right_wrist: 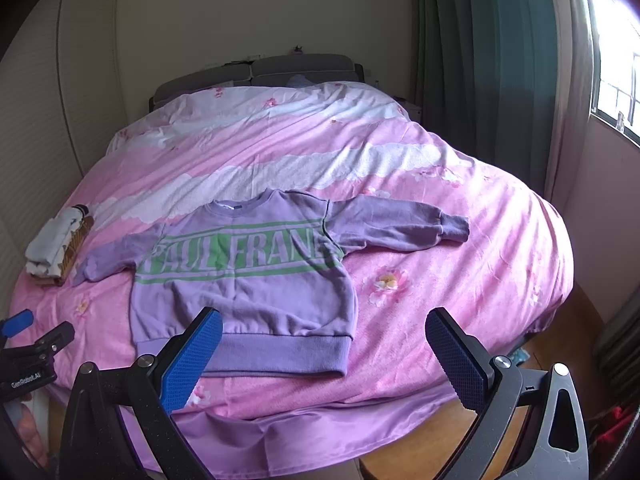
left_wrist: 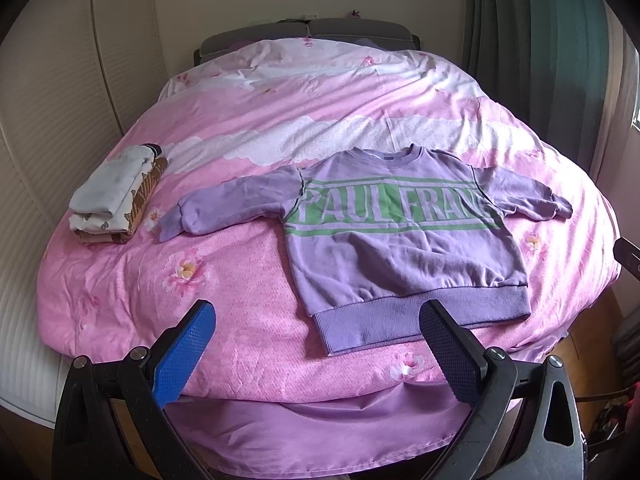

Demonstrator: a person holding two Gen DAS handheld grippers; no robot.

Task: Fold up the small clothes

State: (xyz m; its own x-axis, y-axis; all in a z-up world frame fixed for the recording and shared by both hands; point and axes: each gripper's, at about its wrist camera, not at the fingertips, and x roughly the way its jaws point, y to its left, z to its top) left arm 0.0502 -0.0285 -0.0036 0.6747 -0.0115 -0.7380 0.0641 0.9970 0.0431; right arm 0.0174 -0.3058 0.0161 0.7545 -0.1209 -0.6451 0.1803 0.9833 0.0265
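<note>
A small purple sweatshirt (left_wrist: pixel 400 240) with green lettering lies flat, front up, on the pink bedspread (left_wrist: pixel 248 312), both sleeves spread out sideways. Its ribbed hem faces me. My left gripper (left_wrist: pixel 316 316) hovers open just short of the hem, nothing between its blue pads. In the right wrist view the same sweatshirt (right_wrist: pixel 248 280) lies left of centre, and my right gripper (right_wrist: pixel 324 324) is open above the hem's right corner, empty. The left gripper's tip (right_wrist: pixel 24 328) shows at that view's left edge.
A stack of folded small clothes (left_wrist: pixel 116 196) sits on the bed's left side, seen too as a folded stack (right_wrist: pixel 60 244). A headboard (left_wrist: pixel 308 36) stands at the far end. Curtains (right_wrist: pixel 480 80) and a window hang on the right; wooden floor (right_wrist: pixel 420 440) lies below the bed's near edge.
</note>
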